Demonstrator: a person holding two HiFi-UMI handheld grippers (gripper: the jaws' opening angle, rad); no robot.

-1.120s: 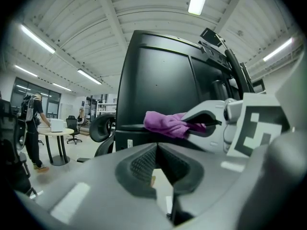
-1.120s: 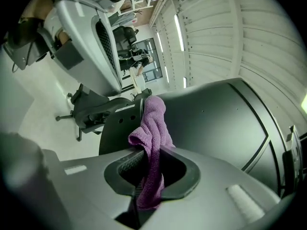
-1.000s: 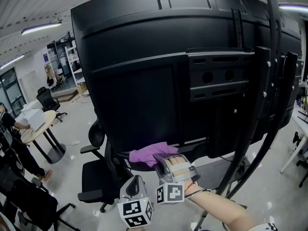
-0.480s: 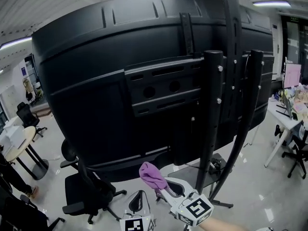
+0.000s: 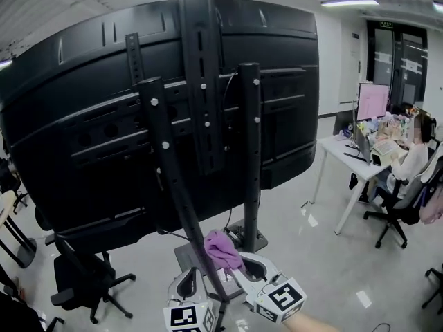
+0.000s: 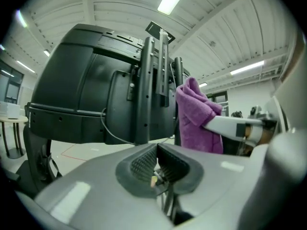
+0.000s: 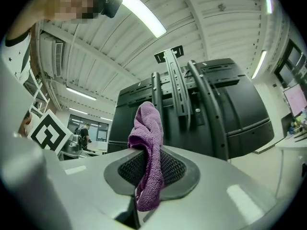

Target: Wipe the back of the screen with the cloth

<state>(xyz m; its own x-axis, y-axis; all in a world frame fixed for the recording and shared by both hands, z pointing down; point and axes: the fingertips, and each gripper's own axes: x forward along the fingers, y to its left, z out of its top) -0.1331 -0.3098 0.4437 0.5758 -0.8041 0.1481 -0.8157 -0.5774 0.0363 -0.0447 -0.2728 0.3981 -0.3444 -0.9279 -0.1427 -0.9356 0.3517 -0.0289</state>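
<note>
The large black screen (image 5: pixel 76 130) shows its back, mounted on a stand with upright black rails (image 5: pixel 201 81). My right gripper (image 5: pixel 234 260) is low in the head view, below the screen and apart from it. It is shut on a purple cloth (image 5: pixel 221 246) that bunches upward out of the jaws. In the right gripper view the cloth (image 7: pixel 149 143) hangs between the pads, with the screen (image 7: pixel 240 109) beyond. My left gripper (image 5: pixel 188 281) sits just left of the right one, shut with nothing in it. Its own view shows the cloth (image 6: pixel 195 116) to the right and the screen (image 6: pixel 72 85).
The stand's base (image 5: pixel 246 241) rests on the floor right in front of my grippers. A white desk (image 5: pixel 342 158) with a monitor (image 5: pixel 372 101) and a seated person (image 5: pixel 412 161) is at the right. Black office chairs (image 5: pixel 79 275) stand at the lower left.
The head view has swung right along the screen's back to the stand. The right gripper has come off the screen's lower edge with the cloth, which now stands bunched up.
</note>
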